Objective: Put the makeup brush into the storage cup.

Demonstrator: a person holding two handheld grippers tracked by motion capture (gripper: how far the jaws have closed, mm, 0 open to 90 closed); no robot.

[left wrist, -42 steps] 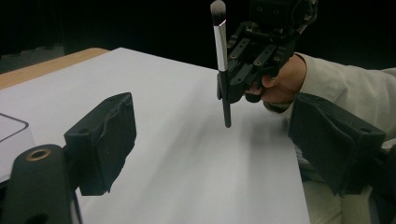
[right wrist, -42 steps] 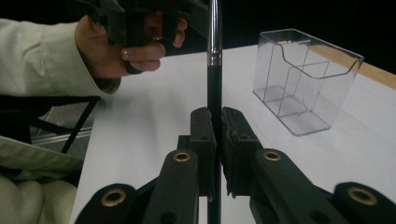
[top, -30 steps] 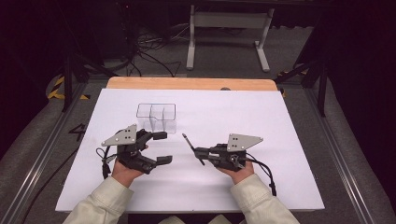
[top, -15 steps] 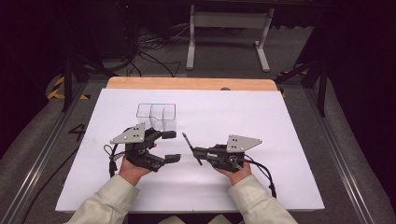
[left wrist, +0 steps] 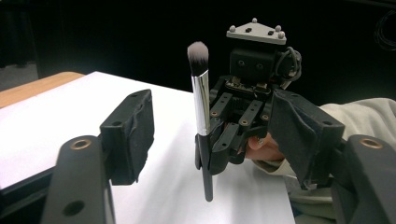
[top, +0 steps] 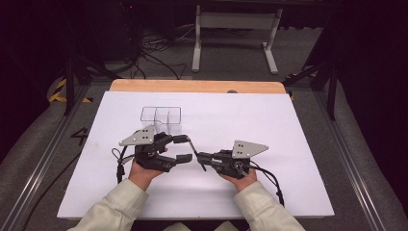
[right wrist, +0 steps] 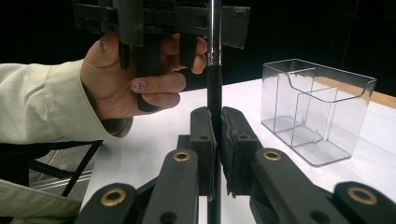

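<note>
The left gripper (top: 185, 148) has moved in around the makeup brush (top: 196, 153), its jaws just closing.

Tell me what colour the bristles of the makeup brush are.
The makeup brush has white bristles with dark tips, best seen in the left gripper view.

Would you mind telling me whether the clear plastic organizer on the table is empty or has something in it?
Empty. The right gripper view shows straight through the organizer to its bare dividers and floor; the makeup brush is outside it, clamped in the right gripper.
</note>
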